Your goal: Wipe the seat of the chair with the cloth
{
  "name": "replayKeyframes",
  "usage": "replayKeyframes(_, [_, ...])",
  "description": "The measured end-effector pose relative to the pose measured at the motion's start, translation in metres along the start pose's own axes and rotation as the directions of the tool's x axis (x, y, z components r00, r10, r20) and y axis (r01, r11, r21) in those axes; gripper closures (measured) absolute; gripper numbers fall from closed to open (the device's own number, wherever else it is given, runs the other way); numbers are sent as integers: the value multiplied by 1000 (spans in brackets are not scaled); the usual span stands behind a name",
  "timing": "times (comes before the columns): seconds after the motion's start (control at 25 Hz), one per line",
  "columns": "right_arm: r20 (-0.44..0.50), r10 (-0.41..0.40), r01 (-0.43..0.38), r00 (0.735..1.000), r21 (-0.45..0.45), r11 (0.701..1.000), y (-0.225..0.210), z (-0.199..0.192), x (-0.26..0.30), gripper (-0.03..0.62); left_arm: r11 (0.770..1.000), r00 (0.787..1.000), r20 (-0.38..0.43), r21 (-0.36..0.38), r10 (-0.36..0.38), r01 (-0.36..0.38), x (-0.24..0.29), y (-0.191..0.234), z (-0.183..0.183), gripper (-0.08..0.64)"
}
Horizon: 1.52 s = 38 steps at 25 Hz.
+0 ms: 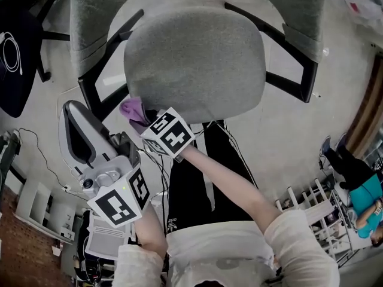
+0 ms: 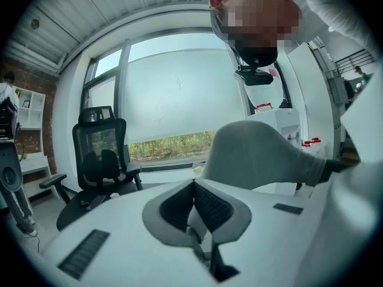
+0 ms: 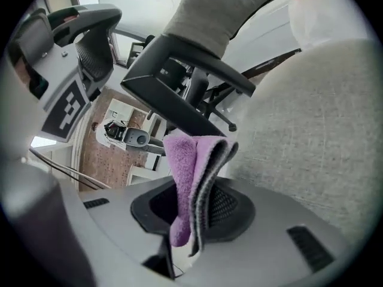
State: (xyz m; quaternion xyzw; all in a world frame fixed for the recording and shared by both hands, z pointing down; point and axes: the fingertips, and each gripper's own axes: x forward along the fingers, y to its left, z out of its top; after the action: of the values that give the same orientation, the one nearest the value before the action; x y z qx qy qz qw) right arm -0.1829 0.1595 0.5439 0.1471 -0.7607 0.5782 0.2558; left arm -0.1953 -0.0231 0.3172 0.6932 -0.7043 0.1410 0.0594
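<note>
Purple cloth (image 3: 190, 175), folded, is at the near left edge of the grey seat (image 1: 197, 58), beside the black armrest (image 3: 179, 94). Your right gripper (image 3: 191, 211) has its jaws clamped on it. Your left gripper (image 2: 194, 205) hangs nearer and further left, off the chair, jaws together on nothing.
</note>
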Motion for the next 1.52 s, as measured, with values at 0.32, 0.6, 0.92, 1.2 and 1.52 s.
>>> replayKeyframes(0.32, [-79,-42,39,996,-38,999,-19,-12,21,506,999,999,-8,-27,37,-37,-4,10,-7,548])
replayKeyframes(0.6, [-105,-87,82,991,-47,995,-27,-22,25,506,999,999,-19,-30,27,-27,-4,10,-12,548])
replayKeyframes(0.92, [-77,-133,133,988,-14,991,-38,-29,10,506,1000,1000,-9,-22,-6,6,3,2,-10,548])
replayKeyframes(1.2, [-64,-176,178,982,27,984,-62,-43,-31,506,999,999,-13,-30,-44,44,7,-14,-14,548])
replayKeyframes(1.52, [-62,-266,268,962,18,963,-96,-61,-86,506,997,997,-8,-20,-73,72,12,-25,-9,548])
